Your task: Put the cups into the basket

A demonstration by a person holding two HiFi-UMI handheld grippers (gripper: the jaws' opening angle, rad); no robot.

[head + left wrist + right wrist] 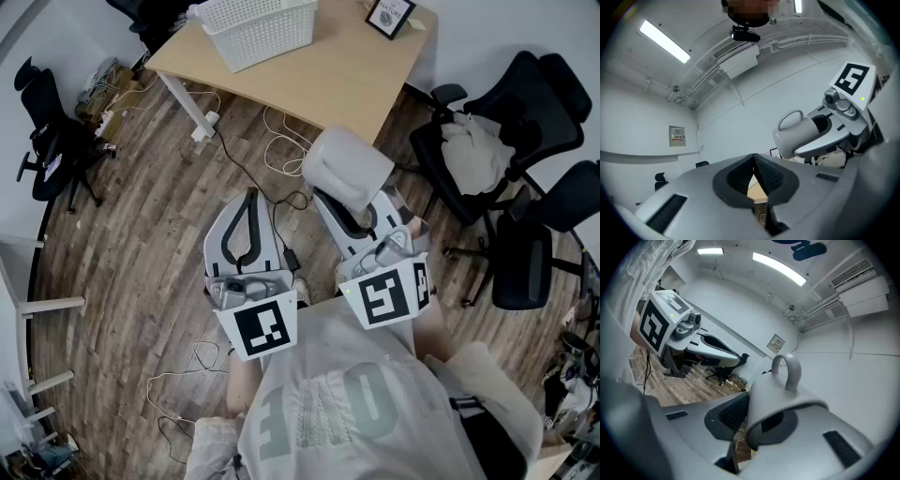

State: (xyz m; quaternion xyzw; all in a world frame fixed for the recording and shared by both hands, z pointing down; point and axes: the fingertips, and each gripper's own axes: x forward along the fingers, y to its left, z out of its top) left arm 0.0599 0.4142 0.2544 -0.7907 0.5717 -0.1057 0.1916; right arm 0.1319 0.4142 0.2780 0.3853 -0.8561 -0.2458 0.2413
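In the head view my right gripper (361, 208) is shut on a white cup (347, 167), held in the air over the wooden floor, short of the table. The right gripper view shows the cup (780, 397) tilted, handle up, with its rim pinched between the pads (733, 413). My left gripper (249, 199) hangs beside it at the left, shut and empty. Its pads (761, 171) meet at the tips. From the left gripper view the cup (797, 133) shows at the right. A white lattice basket (258, 28) stands on the far table (347, 80).
A small framed picture (389, 16) stands at the table's far right corner. Black office chairs (502, 150) crowd the right side, one with a pale cloth on it; another chair (52, 141) is at the left. Cables (281, 141) trail over the floor under the table's edge.
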